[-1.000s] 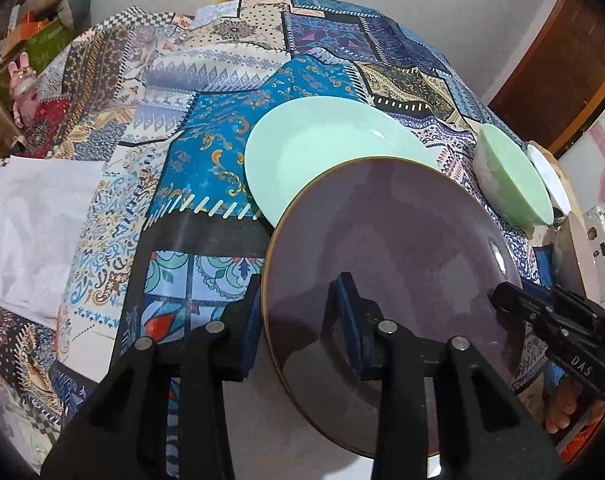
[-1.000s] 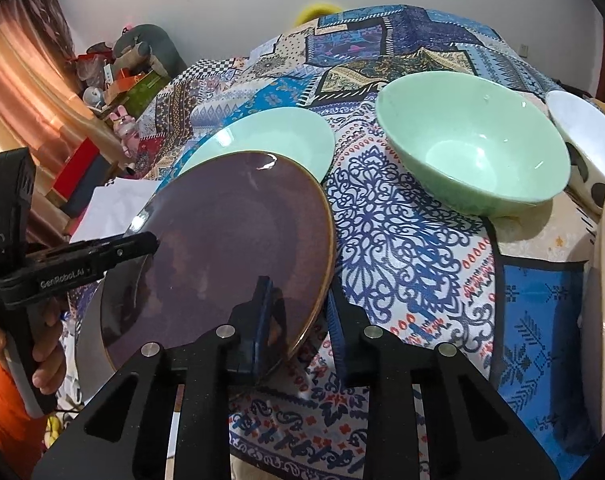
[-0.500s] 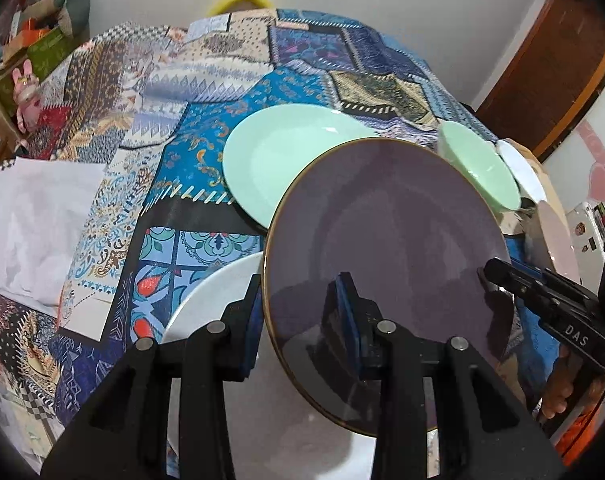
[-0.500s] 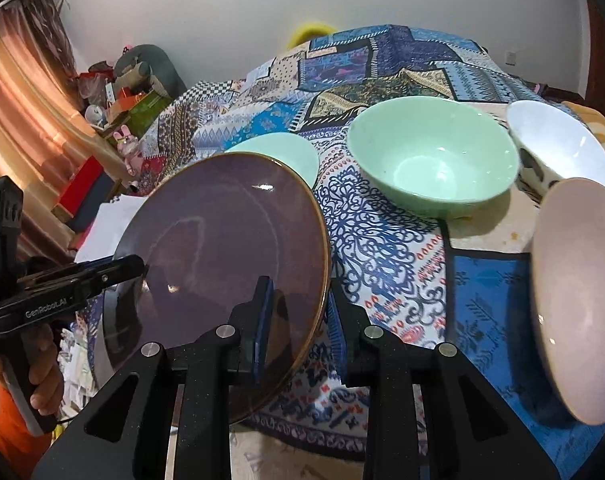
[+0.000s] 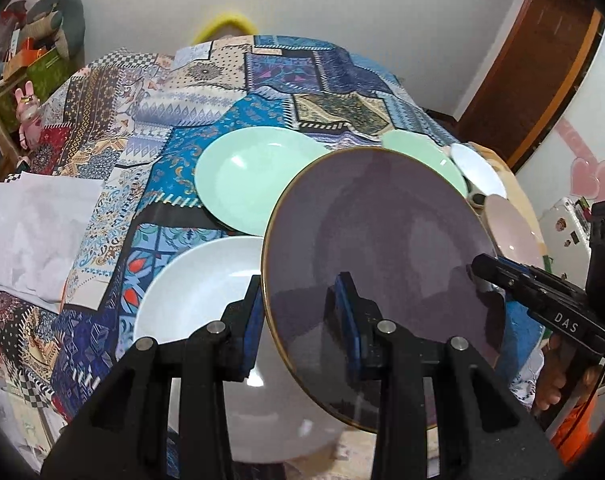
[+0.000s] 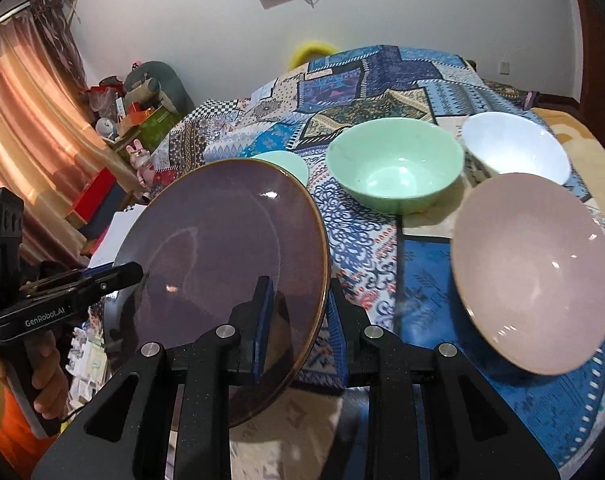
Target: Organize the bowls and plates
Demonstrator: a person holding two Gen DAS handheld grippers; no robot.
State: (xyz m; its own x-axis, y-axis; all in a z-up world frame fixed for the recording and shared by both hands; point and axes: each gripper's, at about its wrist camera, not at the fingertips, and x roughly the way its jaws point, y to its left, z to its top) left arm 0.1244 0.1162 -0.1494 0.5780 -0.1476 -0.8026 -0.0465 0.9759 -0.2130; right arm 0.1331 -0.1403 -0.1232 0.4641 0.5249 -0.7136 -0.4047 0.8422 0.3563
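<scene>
You have the purple plate [image 5: 374, 248] lifted clear of the bench [image 6: 422, 280] and tilted, its gold-edged rim caught on two sides. Your left claw [image 5: 302, 320] is closed onto the plate's near rim, one blue pad under the plate and the other pressed on its face; your right claw [image 6: 298, 312] is closed almost fully on the opposite rim, one pad on the face and the other behind the edge. In the left wrist view your right claw shows at the plate's right edge, with your hand [image 5: 554, 384] gripping its handle below; in the right wrist view your left claw reaches in at the plate's left edge, again with a hand [image 6: 46, 376] around the handle. Taking the purple plate as your landmark: the white plate [image 5: 198, 304] lies flat on the patterned cloth [image 5: 150, 152] directly beneath and to the left of it, partly covered by it. The mint green plate [image 5: 246, 176] sits just beyond the purple plate's far-left rim, flat on the cloth. To the far right of the purple plate stands the mint green bowl [image 6: 394, 168], and farther right again the white bowl [image 6: 514, 148]. The pink bowl [image 6: 530, 268] lies to the right of the purple plate, nearer you than the other two bowls. A sheet of white paper [image 5: 34, 236] lies well to the left of the purple plate.
</scene>
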